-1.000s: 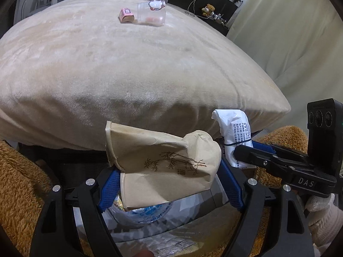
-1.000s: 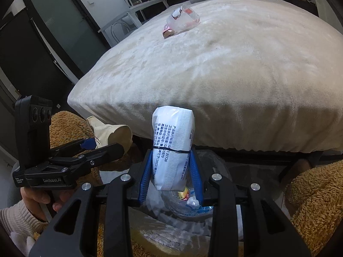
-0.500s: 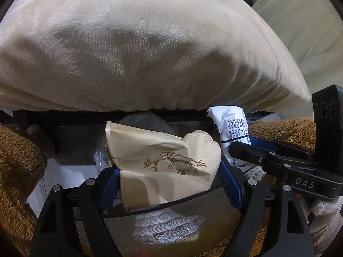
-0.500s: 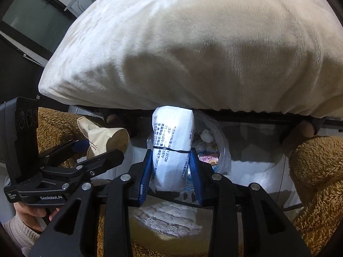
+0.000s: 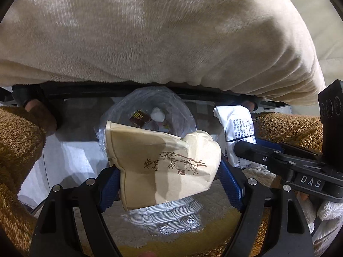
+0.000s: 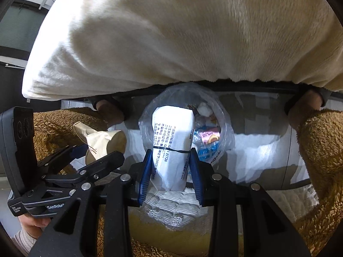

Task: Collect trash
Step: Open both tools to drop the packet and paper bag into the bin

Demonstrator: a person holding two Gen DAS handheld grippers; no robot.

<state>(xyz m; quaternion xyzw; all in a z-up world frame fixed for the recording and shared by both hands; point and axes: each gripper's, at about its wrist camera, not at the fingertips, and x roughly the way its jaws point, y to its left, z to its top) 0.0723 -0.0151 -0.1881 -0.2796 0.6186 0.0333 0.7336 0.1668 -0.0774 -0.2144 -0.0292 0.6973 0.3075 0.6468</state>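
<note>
My left gripper [image 5: 169, 177] is shut on a tan paper bag [image 5: 163, 165] printed with a bamboo sketch, held above a trash bin lined with clear plastic [image 5: 182, 109]. My right gripper [image 6: 170, 175] is shut on a white printed packet [image 6: 171, 141], held upright over the same bin [image 6: 223, 115]. The bin holds several wrappers. The tan bag also shows at the left of the right wrist view [image 6: 100, 141], and the white packet at the right of the left wrist view [image 5: 238, 132].
A bed with a cream fleece blanket [image 5: 163, 32] overhangs the bin from behind. The bin stands on a pale floor [image 5: 70, 154] at the bed's foot. Brown fleece sleeves [image 6: 321, 150] flank both views. A white quilted cloth [image 5: 163, 220] lies below the grippers.
Both grippers have tilted downward and moved forward. The bed top has left view and the lined bin has come into view beneath the held bag and packet.
</note>
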